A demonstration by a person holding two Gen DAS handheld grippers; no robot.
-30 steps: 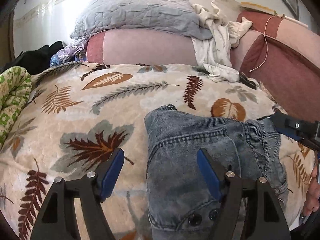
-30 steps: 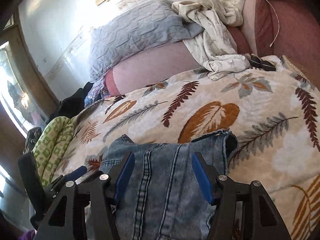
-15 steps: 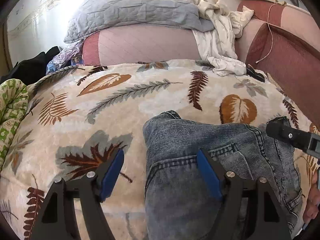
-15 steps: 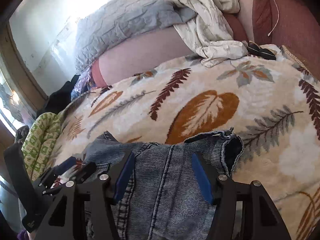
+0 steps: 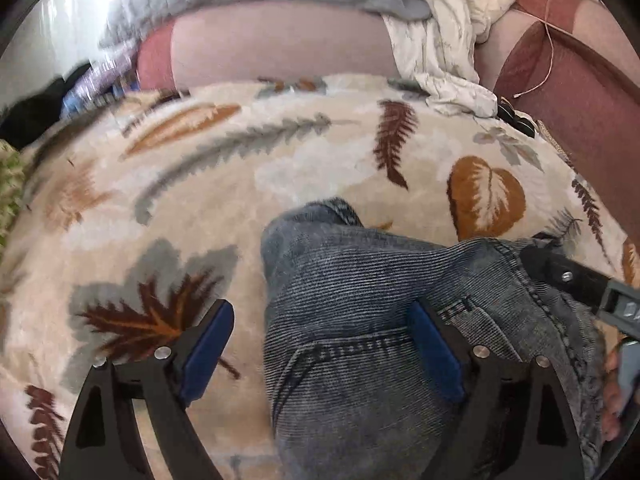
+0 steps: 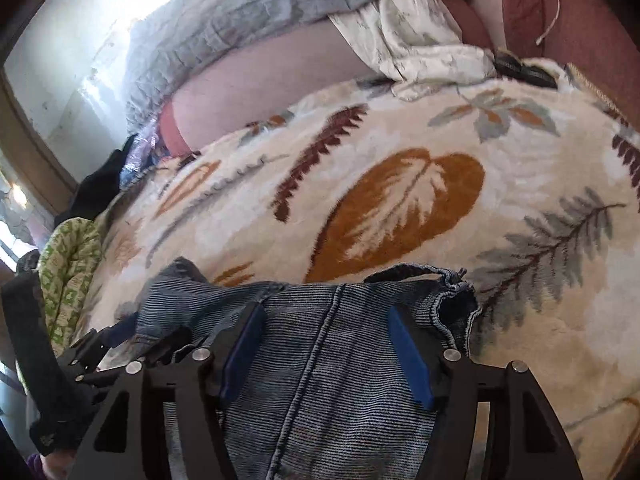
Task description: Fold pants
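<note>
Both claws (image 5: 320, 344) (image 6: 326, 350) have just widened, lower over jeans (image 5: 380, 320).

Ahead of the left gripper (image 5: 320, 344), open leaf-print blanket (image 5: 224, 184) is lying clear up to the pink bolster (image 5: 280, 52). The folded pants (image 5: 380, 320) are bunching under its right finger, and the right gripper (image 6: 324, 344) is crowding in from that side. Beyond the right gripper, the white cloth (image 6: 420, 40) and a small dark object (image 6: 524, 70) are blocking the far corner.
</note>
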